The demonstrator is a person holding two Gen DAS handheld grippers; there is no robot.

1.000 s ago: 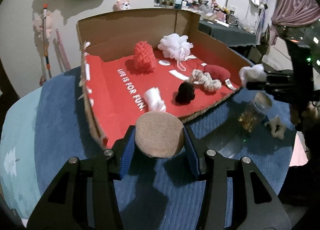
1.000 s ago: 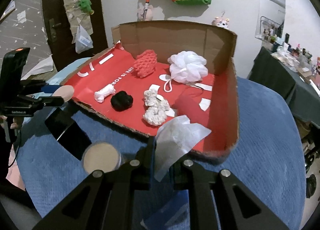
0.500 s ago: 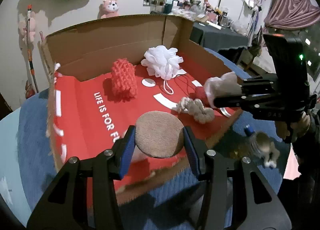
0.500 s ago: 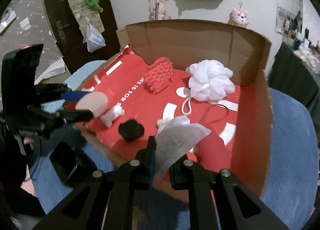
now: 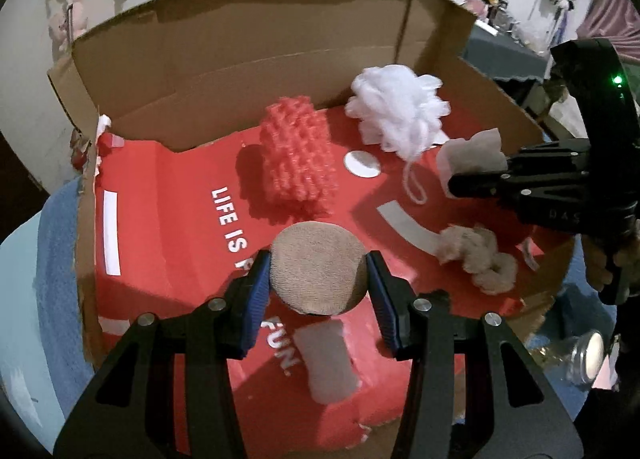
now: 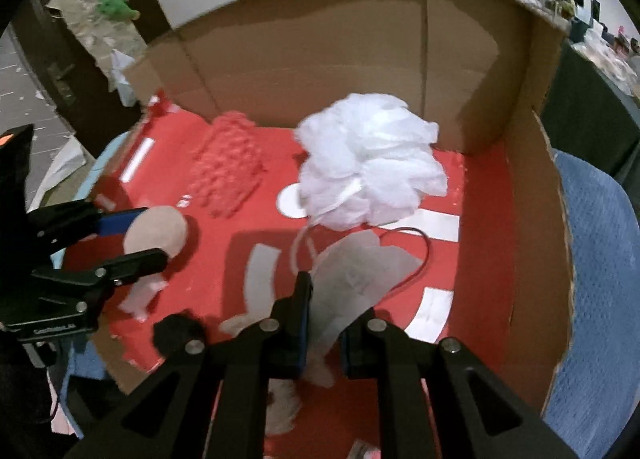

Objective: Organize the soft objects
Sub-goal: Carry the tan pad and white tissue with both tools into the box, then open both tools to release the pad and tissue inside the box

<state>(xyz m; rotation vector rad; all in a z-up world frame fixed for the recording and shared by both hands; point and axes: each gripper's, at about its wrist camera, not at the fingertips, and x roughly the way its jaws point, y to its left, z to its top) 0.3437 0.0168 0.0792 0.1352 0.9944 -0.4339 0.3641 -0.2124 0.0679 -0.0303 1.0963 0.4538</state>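
White loofah [image 5: 396, 109], red box floor [image 5: 168, 199]

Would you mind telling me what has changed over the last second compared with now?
Both grippers have carried their loads from over the blue mat in above the red floor of the cardboard box. The left gripper still clamps the tan round sponge; the right gripper still pinches the white tissue. Nothing was released; the box's contents lie unchanged.
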